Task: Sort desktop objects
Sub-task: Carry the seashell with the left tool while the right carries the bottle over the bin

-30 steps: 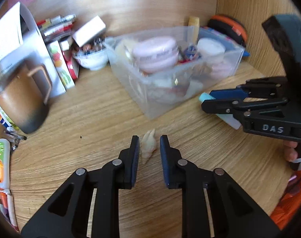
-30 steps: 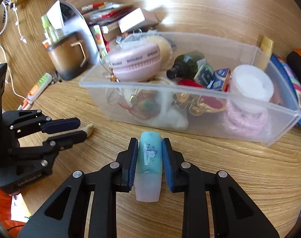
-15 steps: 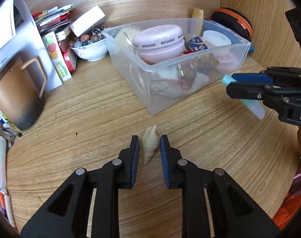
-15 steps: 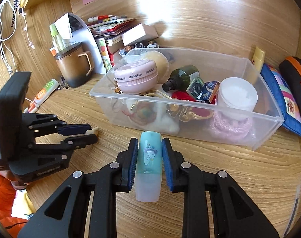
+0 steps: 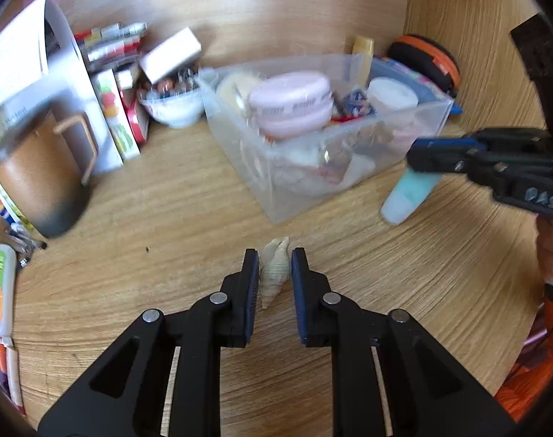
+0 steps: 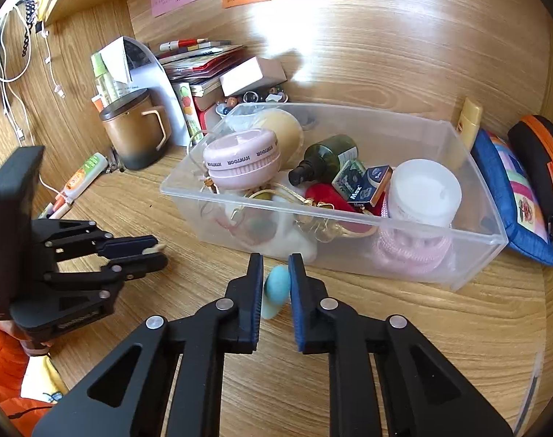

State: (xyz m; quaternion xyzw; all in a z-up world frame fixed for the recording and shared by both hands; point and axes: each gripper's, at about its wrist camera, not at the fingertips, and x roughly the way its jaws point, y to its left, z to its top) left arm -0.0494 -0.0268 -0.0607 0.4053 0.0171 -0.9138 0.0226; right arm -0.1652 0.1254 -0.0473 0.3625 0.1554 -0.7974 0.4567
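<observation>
Black jaws of the left claw (image 5: 274, 267) were closed on a small cream seashell (image 5: 274, 273), which pointed forward between the pads, low over the wooden tabletop (image 5: 167, 225). The right claw (image 6: 276, 280) gripped a pale blue tube (image 6: 276, 289). Its jaws had just been closing more in the last half second, and the tube was between them. A second ago the tube lay flat along the jaws with its printed label facing up; now it was turned, so the right wrist view showed only its narrow side, and in the left wrist view it hung slanted down from the pads. I judged that the tube slipped or rotated in the grip and the jaws followed it, so the hold looked less sure than before.

Beyond both claws stood the clear plastic bin (image 6: 349, 218), already full of things such as a pink round case (image 6: 240, 164) and a white jar (image 6: 424, 191). Compared with a second ago, more of the bin's inside showed in the right wrist view, as if that claw was higher. Probably both items should go into the bin next.
</observation>
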